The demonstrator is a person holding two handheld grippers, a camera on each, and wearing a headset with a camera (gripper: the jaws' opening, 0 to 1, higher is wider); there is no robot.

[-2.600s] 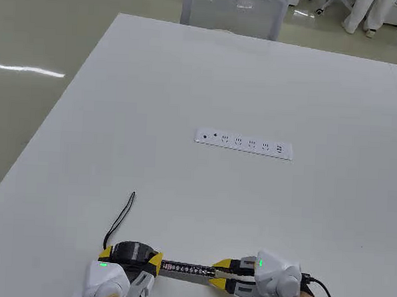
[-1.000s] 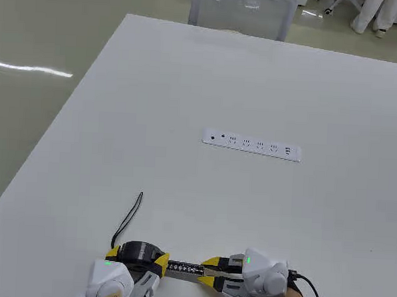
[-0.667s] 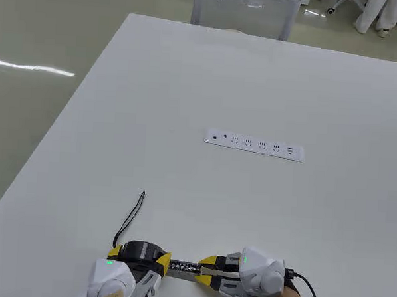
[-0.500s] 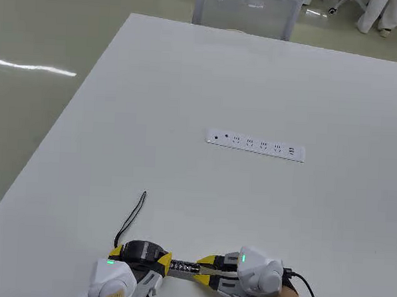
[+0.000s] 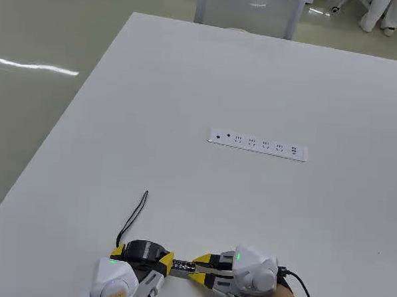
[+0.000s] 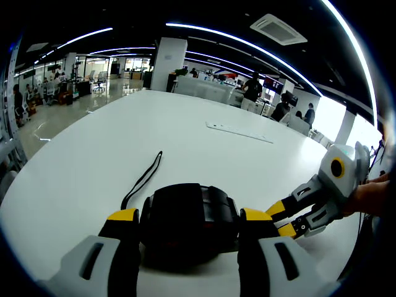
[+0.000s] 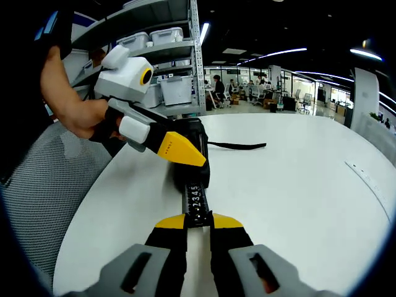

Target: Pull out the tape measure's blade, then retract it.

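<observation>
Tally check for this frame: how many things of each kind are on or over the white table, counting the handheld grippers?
tape measure: 1
power strip: 1
grippers: 2 (left gripper, right gripper)
Total: 4

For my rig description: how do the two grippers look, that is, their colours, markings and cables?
The left gripper and the right gripper share white-grey bodies and yellow-tipped jaws, and each carries a green light. A black cable leaves the right one.
</observation>
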